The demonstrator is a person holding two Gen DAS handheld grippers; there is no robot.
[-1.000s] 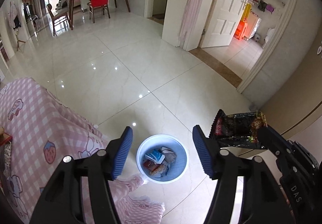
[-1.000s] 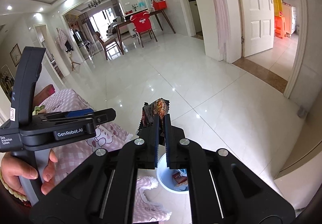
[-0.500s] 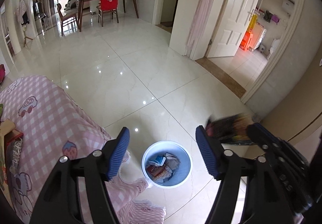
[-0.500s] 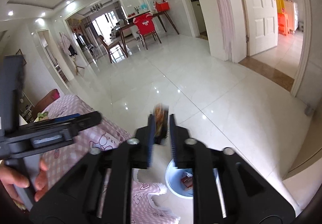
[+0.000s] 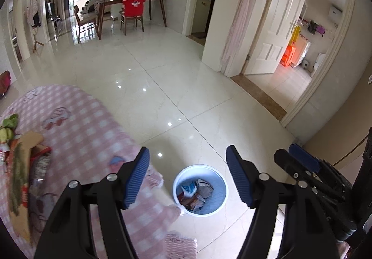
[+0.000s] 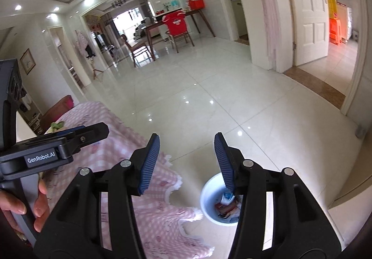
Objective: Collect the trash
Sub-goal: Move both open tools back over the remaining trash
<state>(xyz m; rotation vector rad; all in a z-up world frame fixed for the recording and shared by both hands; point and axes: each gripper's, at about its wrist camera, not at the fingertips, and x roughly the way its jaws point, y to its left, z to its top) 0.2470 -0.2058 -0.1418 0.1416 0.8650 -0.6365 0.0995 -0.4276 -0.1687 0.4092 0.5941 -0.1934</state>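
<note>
A: Where is the bin?

B: The bin [image 5: 200,190] stands on the pale floor [image 5: 162,87], just beside the hanging edge of the pink cloth [image 5: 76,124]. In the left view it sits low between the two fingers; in the right view it lies [image 6: 210,198] partly behind the right-hand finger.

A: What's in it?

B: Trash [image 5: 194,196]: crumpled wrappers, one blue and white, some reddish. I cannot tell more.

A: And the left claw?

B: The left claw [image 5: 187,176] is spread wide with nothing between its blue pads [image 5: 137,177]. It hangs above the bin and the cloth's edge.

A: The right one?

B: The right claw [image 6: 186,161] is also spread wide, pads bare, nothing held. It is above the floor, with the bin below its right finger. In the left view it shows [image 5: 302,161] at the right edge, seen from the side.

A: Anything on the cloth?

B: At the far left, blurred clutter [image 5: 18,159]: something green, brown and red. I cannot tell what.

A: Who holds the left claw?

B: A hand [image 6: 25,203] grips its handle, at the left edge of the right view.
</note>
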